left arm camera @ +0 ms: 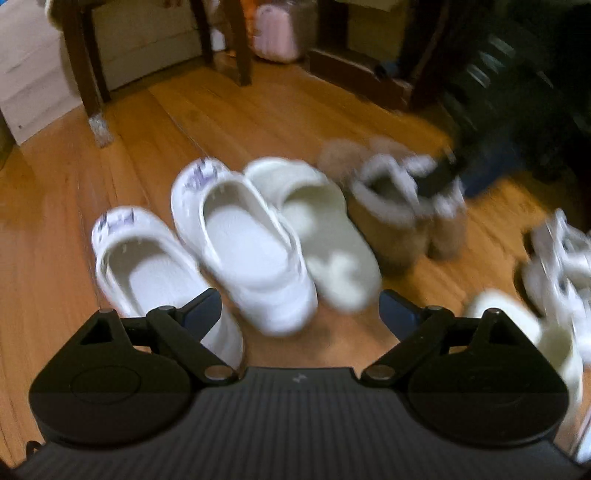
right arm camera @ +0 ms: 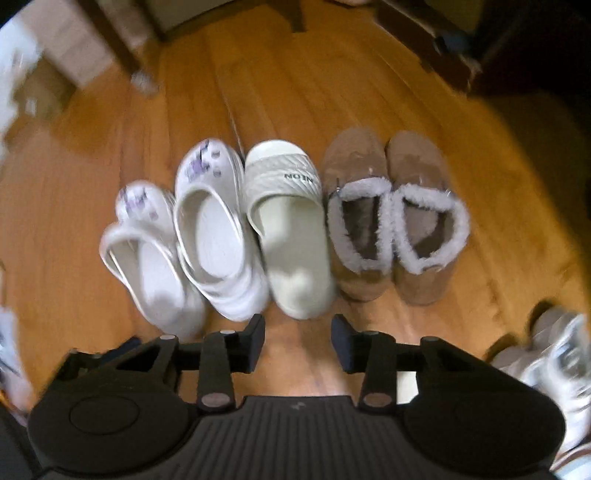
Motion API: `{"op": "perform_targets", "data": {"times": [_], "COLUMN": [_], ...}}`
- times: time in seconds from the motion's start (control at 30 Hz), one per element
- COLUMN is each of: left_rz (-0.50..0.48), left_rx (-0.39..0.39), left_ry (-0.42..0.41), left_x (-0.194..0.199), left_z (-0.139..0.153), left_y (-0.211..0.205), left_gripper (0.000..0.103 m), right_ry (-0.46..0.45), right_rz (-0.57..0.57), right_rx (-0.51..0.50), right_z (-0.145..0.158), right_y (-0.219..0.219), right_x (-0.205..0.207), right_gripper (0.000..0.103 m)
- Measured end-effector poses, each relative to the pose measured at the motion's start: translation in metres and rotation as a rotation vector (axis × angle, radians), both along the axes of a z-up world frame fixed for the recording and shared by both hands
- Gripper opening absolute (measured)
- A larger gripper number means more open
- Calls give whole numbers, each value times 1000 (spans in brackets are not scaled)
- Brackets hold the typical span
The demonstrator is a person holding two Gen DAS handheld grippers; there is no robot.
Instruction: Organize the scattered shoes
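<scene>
A row of shoes stands on the wooden floor. From the left there are two white clogs with purple charms, one cream slide, and a pair of tan fur-lined boots. My right gripper hovers just behind the slide's heel, open, with only bare floor between its fingers. The left wrist view shows the same clogs, slide and boots, blurred. My left gripper stands wide open behind the clogs and holds nothing.
A second cream slide and white sneakers lie apart at the right; the sneakers also show in the right wrist view. Dark chair legs, a pink case and dark furniture stand beyond the row.
</scene>
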State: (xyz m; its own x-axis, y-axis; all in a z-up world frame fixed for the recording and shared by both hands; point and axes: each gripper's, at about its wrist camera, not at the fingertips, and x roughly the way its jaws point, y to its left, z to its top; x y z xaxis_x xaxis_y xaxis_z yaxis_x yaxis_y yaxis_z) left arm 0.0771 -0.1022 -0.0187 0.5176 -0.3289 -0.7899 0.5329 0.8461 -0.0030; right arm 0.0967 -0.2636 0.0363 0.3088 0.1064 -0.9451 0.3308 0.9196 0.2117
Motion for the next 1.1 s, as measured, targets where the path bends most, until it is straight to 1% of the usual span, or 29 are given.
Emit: {"op": "perform_targets", "data": {"times": [0.03, 0.07, 0.13, 0.17, 0.23, 0.3, 0.33, 0.37, 0.4, 0.43, 0.47, 0.5, 0.57, 0.6, 0.67, 0.73, 0.83, 0.97, 1.0, 1.07, 1.1], "left_rz": [3, -5, -22, -34, -52, -74, -81, -86, -95, -109, -118, -122, -124, -123, -135, -149, -173, -176, -180, -186, -189], "left_rx": [29, 57, 112, 135, 166, 194, 203, 208, 209, 212, 218, 228, 245, 250, 267, 283, 308, 331, 341, 361, 367], "left_ry": [-16, -36, -71, -78, -91, -104, -108, -110, -107, -100, -95, -91, -77, -71, -62, -56, -30, -27, -29, -39, -44], "left_x": [18, 28, 48, 57, 71, 85, 91, 94, 96, 100, 103, 106, 112, 114, 117, 118, 119, 123, 123, 123, 122], "left_z": [-3, -6, -12, -16, -22, -29, -32, -34, -36, -38, -42, -46, -54, -56, -62, -66, -72, -76, -77, -78, -79], "left_y": [-11, -19, -35, -41, -50, -61, -66, -69, -71, -75, -79, -84, -91, -93, -98, -102, -107, -111, -112, -113, -114], "left_gripper": [93, 92, 86, 86, 83, 83, 81, 79, 75, 74, 73, 70, 65, 60, 58, 50, 49, 50, 52, 53, 55], "right_ry": [2, 2, -7, -18, -37, -53, -63, -64, -64, -64, -66, -67, -71, -70, -70, -70, -67, -62, -70, -85, -89], "right_rz": [-16, -23, -25, -25, -53, -83, -117, -138, -156, -165, -169, -169, -167, -168, -175, -187, -190, -168, -147, -107, -91], "right_rx": [10, -7, -56, -61, 19, 93, 149, 164, 171, 161, 150, 147, 162, 174, 195, 200, 179, 202, 186, 150, 133], "right_z": [-2, -3, -6, -7, -11, -14, -17, -18, -20, -21, -20, -21, -24, -25, -26, -27, -33, -44, -47, -53, -56], "right_y": [-4, -7, -12, -16, -30, -43, -54, -60, -65, -67, -69, -69, -72, -75, -80, -86, -91, -94, -93, -89, -87], "right_x": [1, 2, 4, 5, 5, 6, 5, 5, 4, 4, 3, 3, 3, 3, 1, -1, -1, 4, 6, 12, 13], "right_gripper": [45, 45, 45, 45, 45, 45, 45, 45, 45, 45, 45, 47, 51, 51, 52, 54, 54, 54, 54, 54, 54]}}
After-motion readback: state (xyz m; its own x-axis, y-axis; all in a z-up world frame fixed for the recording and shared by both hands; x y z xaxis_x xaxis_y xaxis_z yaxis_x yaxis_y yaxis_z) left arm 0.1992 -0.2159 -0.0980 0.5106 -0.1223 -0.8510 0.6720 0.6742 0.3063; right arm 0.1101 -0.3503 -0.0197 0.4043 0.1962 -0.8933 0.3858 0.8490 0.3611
